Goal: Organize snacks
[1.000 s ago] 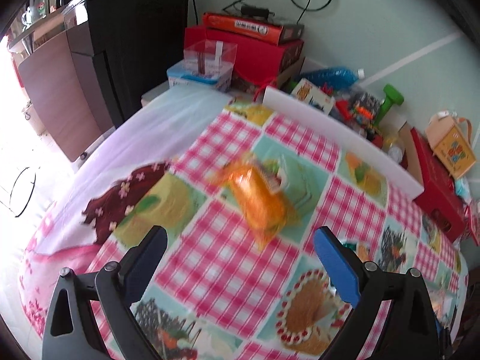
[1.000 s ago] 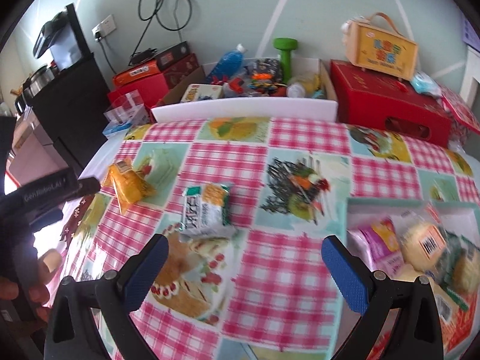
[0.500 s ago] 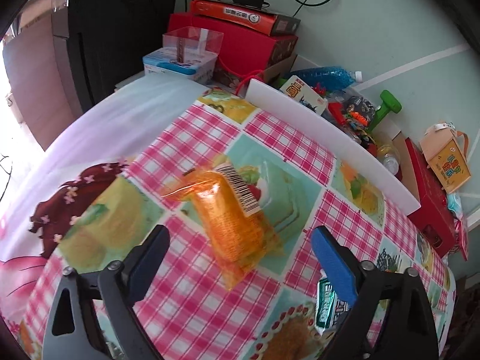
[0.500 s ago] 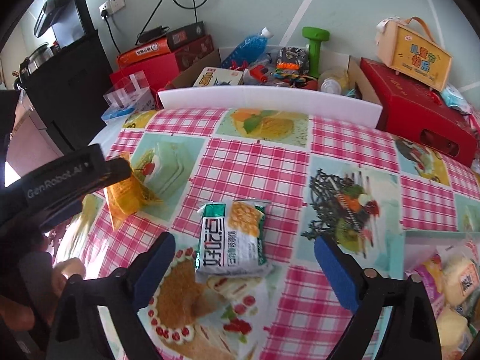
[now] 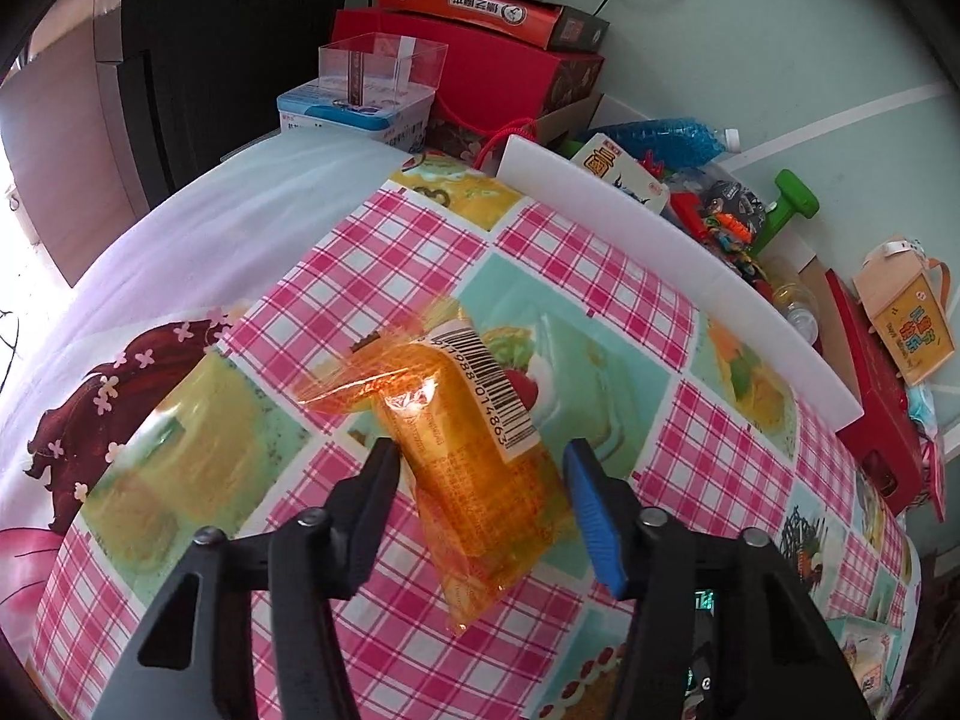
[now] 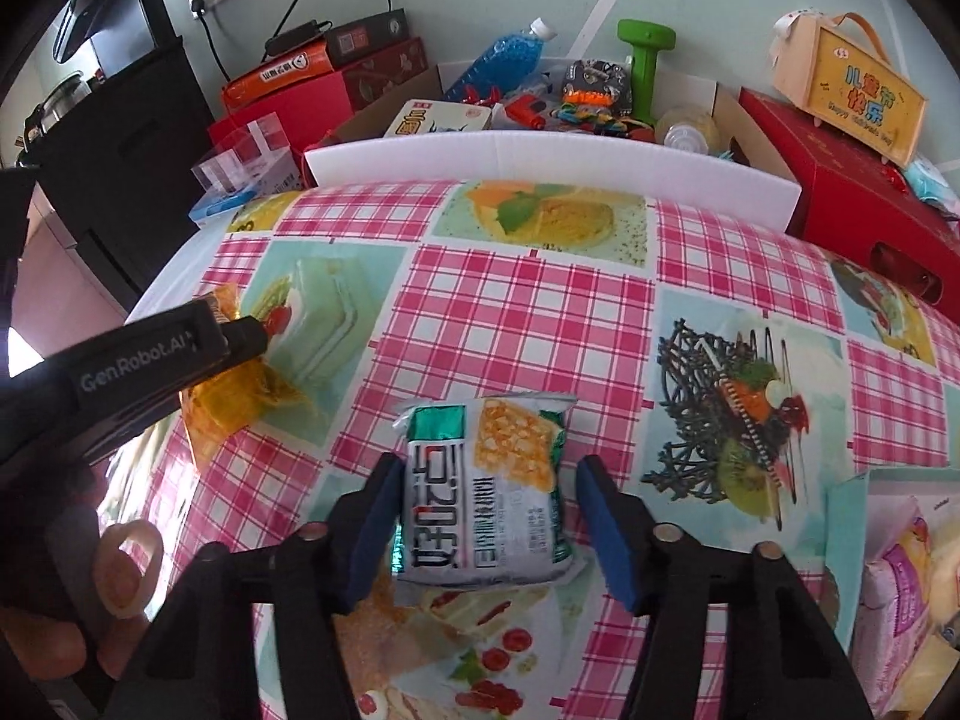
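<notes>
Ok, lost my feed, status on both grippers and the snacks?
Left gripper jaws just closing round orange snack pack. Right gripper jaws closing round green-white snack pack. Both packs flat on tablecloth. Nothing in the way.

Pink-and-white check with pastel dessert pictures on the tablecloth [image 6: 528,312], translucent orange with a white barcode label on the snack packet [image 5: 474,468], white, green and orange print on the second packet [image 6: 486,480], blue pads [image 5: 591,516] on black fingers, bright green on the dumbbell [image 6: 645,54].
</notes>
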Tool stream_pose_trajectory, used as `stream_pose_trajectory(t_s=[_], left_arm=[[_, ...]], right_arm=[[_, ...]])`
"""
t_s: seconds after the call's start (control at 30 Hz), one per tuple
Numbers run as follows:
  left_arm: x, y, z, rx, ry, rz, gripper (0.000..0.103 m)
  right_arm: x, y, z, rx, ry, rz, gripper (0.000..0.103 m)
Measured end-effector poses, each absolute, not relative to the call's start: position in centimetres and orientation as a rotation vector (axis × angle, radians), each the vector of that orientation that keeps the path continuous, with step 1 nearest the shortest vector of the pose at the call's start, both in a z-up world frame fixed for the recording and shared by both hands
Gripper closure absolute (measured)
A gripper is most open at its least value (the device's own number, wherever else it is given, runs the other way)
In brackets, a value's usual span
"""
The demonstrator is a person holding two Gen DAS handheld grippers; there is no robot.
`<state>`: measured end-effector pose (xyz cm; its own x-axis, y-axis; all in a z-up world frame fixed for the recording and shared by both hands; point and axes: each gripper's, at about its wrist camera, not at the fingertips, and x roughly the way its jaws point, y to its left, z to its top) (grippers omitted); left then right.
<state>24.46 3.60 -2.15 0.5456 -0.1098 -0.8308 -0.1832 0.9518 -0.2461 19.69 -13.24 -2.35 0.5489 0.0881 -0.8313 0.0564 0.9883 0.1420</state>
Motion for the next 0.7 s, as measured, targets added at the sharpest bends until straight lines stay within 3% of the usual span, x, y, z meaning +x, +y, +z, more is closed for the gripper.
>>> stream_pose_trajectory(t_s=[0.2, 0.7], left_arm=[[24.0, 3.7, -2.0, -0.325, 1.02, 0.045, 0.06], [19.5, 2.2, 2.2, -0.312, 1.033, -0.001, 0.062]], right_arm=[[19.3, -13.5, -2.2, 0.164, 0.995, 0.01, 0.051], [14.1, -15.1, 1.4, 0.208, 0.947, -0.046, 0.052]])
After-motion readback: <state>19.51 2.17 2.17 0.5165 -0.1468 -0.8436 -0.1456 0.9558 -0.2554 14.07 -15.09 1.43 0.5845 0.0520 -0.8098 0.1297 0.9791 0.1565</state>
